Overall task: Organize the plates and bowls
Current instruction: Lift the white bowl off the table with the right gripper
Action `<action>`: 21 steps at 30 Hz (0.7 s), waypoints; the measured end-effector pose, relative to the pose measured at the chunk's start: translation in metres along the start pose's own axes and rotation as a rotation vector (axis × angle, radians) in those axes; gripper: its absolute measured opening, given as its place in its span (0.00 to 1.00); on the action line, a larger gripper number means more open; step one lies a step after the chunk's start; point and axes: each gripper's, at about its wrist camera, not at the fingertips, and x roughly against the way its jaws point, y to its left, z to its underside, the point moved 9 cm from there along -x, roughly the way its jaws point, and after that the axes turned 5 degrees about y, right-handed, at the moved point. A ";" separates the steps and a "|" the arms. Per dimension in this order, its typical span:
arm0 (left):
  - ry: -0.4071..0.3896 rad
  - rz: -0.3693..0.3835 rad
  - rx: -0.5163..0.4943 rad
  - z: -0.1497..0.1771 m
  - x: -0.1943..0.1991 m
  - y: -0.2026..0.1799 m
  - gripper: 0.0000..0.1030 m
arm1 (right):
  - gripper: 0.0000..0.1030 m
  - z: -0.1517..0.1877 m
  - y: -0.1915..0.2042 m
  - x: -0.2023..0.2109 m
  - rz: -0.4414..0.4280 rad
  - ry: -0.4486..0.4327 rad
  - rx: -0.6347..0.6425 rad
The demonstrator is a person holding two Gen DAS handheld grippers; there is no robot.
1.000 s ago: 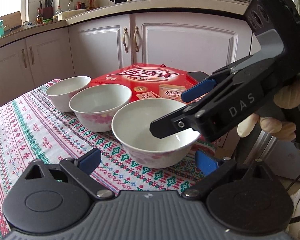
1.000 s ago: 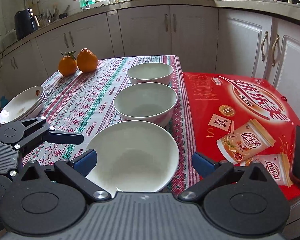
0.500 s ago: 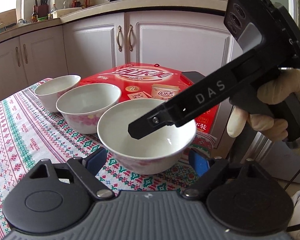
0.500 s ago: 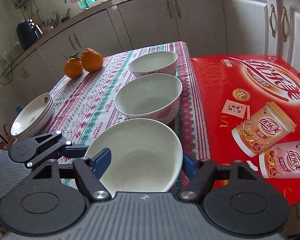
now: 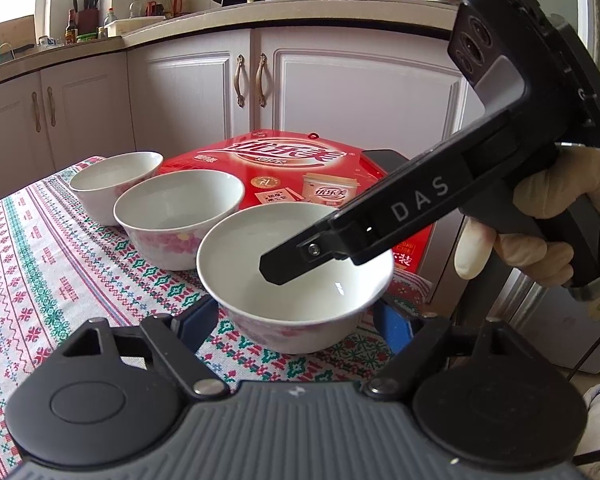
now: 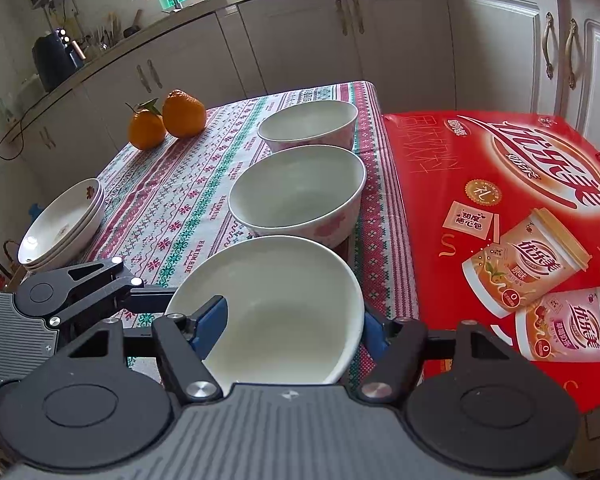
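Three white bowls stand in a row on the patterned cloth of the surface [image 6: 172, 184], along its right edge beside a red gift box [image 6: 500, 208]. The nearest bowl [image 6: 276, 308] is caught between both grippers. The right gripper [image 6: 292, 330] is clenched on it — one blue pad lies inside the bowl against the left wall, the other presses the outside of the right rim. The left gripper [image 5: 296, 326] straddles the same bowl low down, its jaws closing with the bowl between them; whether its pads already touch the wall I cannot tell. The middle bowl [image 6: 300, 192] sits just behind the nearest one, the far bowl [image 6: 308, 124] beyond it. A stack of plates [image 6: 60, 228] rests at the near left edge, and two oranges [image 6: 168, 118] lie at the far left — well apart from the bowls.
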 end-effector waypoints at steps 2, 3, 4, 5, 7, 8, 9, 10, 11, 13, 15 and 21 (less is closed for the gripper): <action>0.000 -0.004 -0.004 0.000 0.001 0.000 0.81 | 0.72 -0.001 0.002 0.001 -0.001 -0.001 0.005; -0.001 -0.005 -0.008 0.000 0.003 0.000 0.81 | 0.72 -0.001 0.003 0.002 -0.001 -0.002 0.008; -0.004 -0.007 -0.008 -0.001 0.005 0.001 0.81 | 0.72 -0.002 0.005 0.003 -0.003 -0.004 0.012; -0.004 -0.008 -0.007 -0.001 0.007 0.001 0.81 | 0.72 -0.002 0.006 0.003 -0.006 -0.006 0.015; -0.002 -0.014 -0.004 -0.001 0.012 0.003 0.81 | 0.72 -0.004 0.011 0.005 -0.015 -0.008 0.022; 0.000 -0.018 -0.001 -0.001 0.015 0.004 0.81 | 0.72 -0.004 0.013 0.005 -0.020 -0.009 0.028; 0.002 -0.022 0.004 0.000 0.018 0.005 0.81 | 0.72 -0.005 0.017 0.005 -0.025 -0.009 0.033; 0.004 -0.027 0.008 0.000 0.021 0.007 0.81 | 0.72 -0.006 0.020 0.005 -0.031 -0.008 0.039; 0.005 -0.033 0.011 0.001 0.023 0.009 0.81 | 0.72 -0.006 0.024 0.004 -0.036 -0.008 0.048; 0.006 -0.048 0.019 0.002 0.030 0.013 0.81 | 0.72 -0.008 0.032 0.003 -0.048 -0.007 0.065; 0.004 -0.061 0.031 0.004 0.037 0.017 0.81 | 0.72 -0.010 0.040 0.000 -0.060 -0.005 0.081; 0.006 -0.106 0.072 0.014 0.057 0.036 0.81 | 0.72 -0.015 0.071 -0.009 -0.107 0.001 0.136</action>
